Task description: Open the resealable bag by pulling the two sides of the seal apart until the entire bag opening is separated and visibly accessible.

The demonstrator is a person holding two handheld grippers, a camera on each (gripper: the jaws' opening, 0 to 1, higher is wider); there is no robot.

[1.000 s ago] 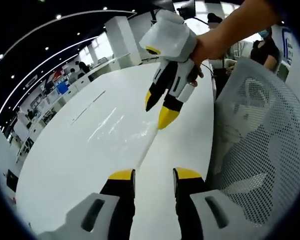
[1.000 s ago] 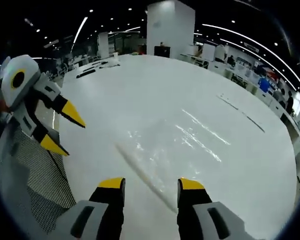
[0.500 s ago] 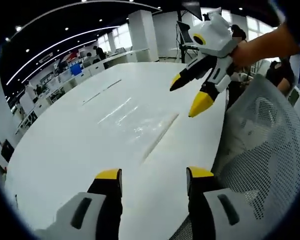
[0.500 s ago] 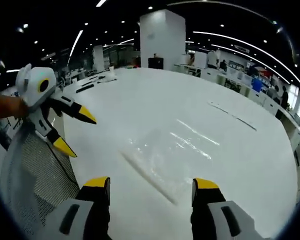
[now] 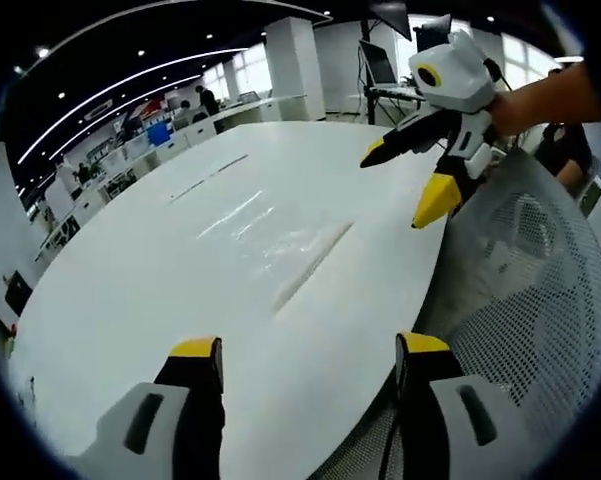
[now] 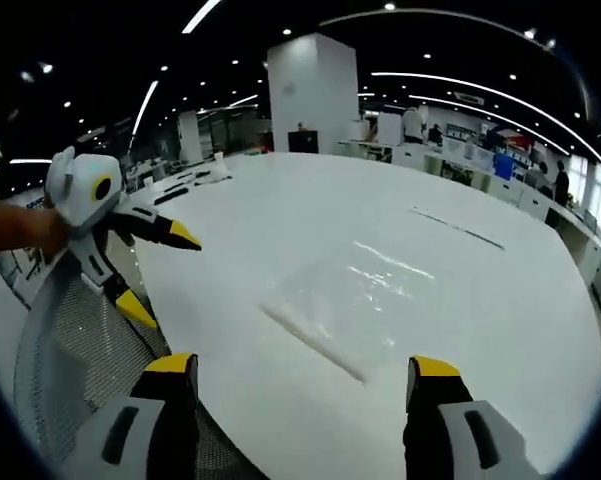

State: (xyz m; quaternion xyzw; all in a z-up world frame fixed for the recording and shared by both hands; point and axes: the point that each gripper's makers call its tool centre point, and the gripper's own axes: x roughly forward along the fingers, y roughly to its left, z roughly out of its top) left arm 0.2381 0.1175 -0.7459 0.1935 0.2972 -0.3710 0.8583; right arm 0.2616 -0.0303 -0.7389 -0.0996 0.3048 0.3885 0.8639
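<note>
A clear resealable bag (image 5: 280, 245) lies flat on the white table (image 5: 130, 300), its seal strip a pale line running along one edge; the same bag (image 6: 345, 300) shows in the right gripper view. My left gripper (image 5: 310, 355) hovers open over the table's near edge, short of the bag, nothing between its yellow-tipped jaws. My right gripper (image 6: 307, 375) is open too, held back from the seal. The right gripper (image 5: 415, 180) comes into the left gripper view, held by a hand, jaws spread. The left gripper (image 6: 160, 270) enters the right gripper view, also spread.
A white mesh chair back (image 5: 540, 290) stands close against the table edge, seen also as the chair (image 6: 80, 350) in the right gripper view. Thin dark strips (image 6: 455, 228) lie further out on the table. Desks, a pillar and people fill the office behind.
Both grippers have pulled back and risen from the bag, and their jaws have spread wider. The bag lies where it was.
</note>
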